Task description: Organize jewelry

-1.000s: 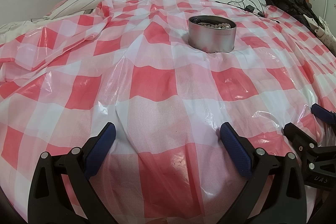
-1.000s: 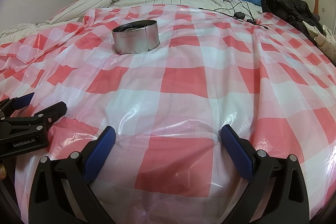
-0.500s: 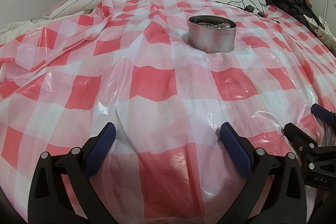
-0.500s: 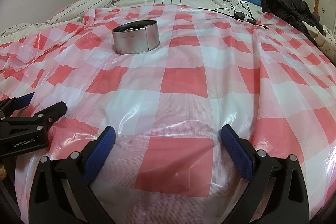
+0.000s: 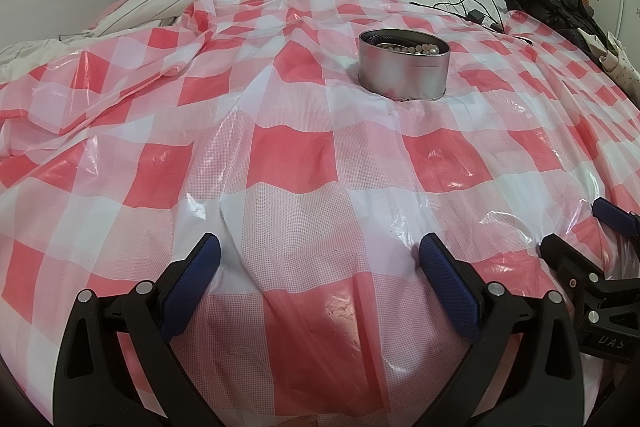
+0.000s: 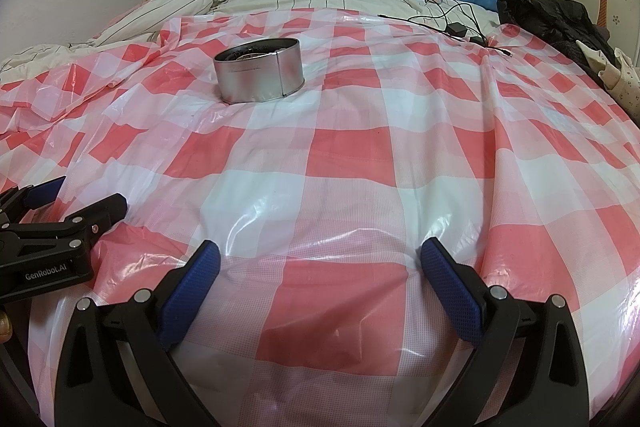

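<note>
Across bed (image 5: 120, 7), checked plastic sheet (image 5: 288, 163) spread, no loose jewelry seen. Silver tin (image 5: 404, 71) mid-sheet, beads (image 5: 416, 47) already inside; task judged nearly done. Left gripper (image 5: 320, 253), right gripper (image 6: 320, 259): jaws spread wide, nothing held.

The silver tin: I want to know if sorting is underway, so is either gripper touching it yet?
No: the silver tin stands alone far up the checked sheet, while the left gripper and right gripper hang open near the camera.

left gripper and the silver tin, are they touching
Apart. The left wrist view shows the left gripper open, with checked cloth lying between it and the silver tin.
</note>
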### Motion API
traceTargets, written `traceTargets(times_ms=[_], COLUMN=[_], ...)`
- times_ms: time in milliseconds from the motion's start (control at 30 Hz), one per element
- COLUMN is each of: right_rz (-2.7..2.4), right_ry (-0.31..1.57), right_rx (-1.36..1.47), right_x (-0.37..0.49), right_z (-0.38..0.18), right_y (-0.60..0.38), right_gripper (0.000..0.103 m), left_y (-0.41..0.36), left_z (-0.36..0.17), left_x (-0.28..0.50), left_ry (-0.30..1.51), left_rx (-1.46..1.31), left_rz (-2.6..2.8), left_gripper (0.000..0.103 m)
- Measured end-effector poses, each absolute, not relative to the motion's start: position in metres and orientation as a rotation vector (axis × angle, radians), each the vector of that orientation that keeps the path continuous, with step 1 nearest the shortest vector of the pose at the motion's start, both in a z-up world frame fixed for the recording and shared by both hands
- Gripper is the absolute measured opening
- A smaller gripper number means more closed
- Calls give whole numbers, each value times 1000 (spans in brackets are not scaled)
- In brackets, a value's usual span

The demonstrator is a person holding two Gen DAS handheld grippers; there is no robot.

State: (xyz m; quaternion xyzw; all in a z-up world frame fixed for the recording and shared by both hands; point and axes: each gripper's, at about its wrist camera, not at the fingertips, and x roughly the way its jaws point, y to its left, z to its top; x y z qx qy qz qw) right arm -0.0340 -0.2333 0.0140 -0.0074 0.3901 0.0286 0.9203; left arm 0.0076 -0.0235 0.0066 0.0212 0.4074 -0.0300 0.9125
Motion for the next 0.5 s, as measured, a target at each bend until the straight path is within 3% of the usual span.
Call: traceTargets(times_ms=[500], right_rz=[58], right_ry=[802], right_rx=[-16], right_x=[-33], right_z=[14], right_y=[-232], right_gripper=[96], left_y=[-24], left_z=[6], left_x=[8], left_ry=[839], left_rx=[44], left_rz=[-61], left_gripper=[96])
